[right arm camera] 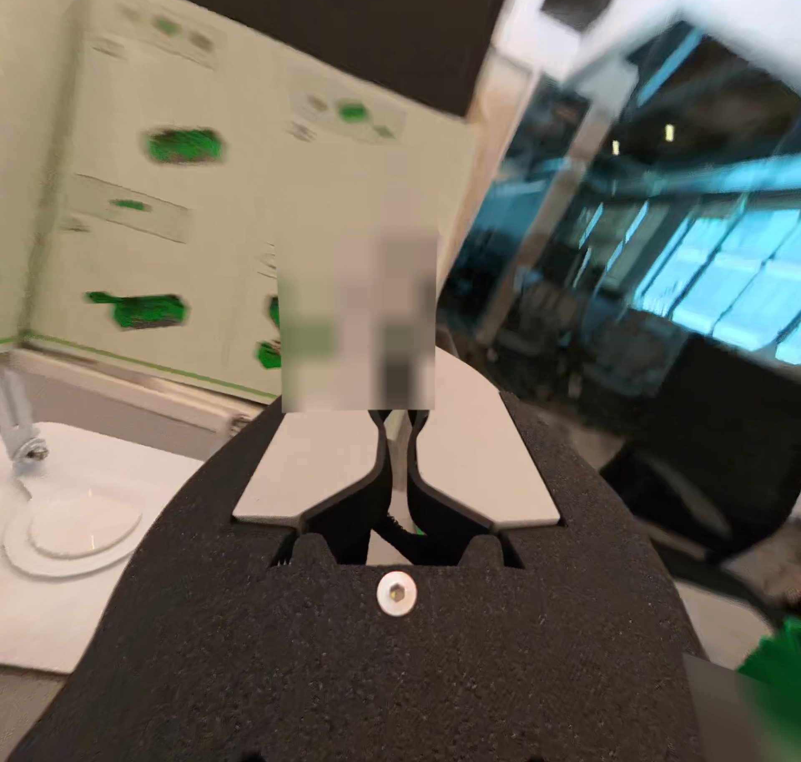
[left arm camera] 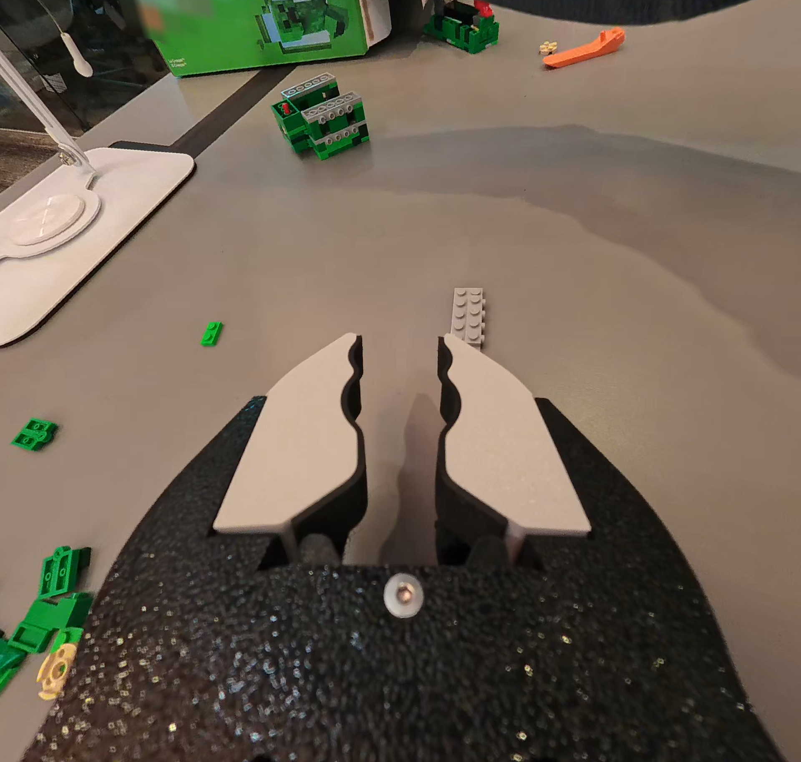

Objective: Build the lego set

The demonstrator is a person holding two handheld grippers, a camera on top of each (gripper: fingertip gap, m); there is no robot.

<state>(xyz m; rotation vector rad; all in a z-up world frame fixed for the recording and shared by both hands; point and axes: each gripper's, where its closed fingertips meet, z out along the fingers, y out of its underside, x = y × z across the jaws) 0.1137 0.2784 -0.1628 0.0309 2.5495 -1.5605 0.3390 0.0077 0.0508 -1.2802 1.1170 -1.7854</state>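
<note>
My left gripper [left arm camera: 398, 342] hangs open and empty just above the grey table [left arm camera: 563, 264]. A grey two-stud-wide plate [left arm camera: 468, 314] lies just beyond its right fingertip. A green and grey partial build [left arm camera: 323, 121] stands farther back, and a second green build [left arm camera: 463, 28] stands near the far edge. My right gripper [right arm camera: 399, 416] is raised in front of the open instruction booklet [right arm camera: 173, 221]. Its jaws are nearly together on a thin pale sheet [right arm camera: 398, 459], apparently a booklet page. A blurred patch hides its fingertips.
A green set box [left arm camera: 268, 17] lies at the back left, with an orange brick separator [left arm camera: 585, 50] at the back right. A small green plate [left arm camera: 211, 334] and loose green pieces [left arm camera: 52, 602] lie at the left. The white stand base [left arm camera: 86, 230] holds the booklet. About 40 centimeters separates my left fingertips from my right. My left gripper's tips are some 4 centimeters from the grey two-stud-wide plate [left arm camera: 468, 314].
</note>
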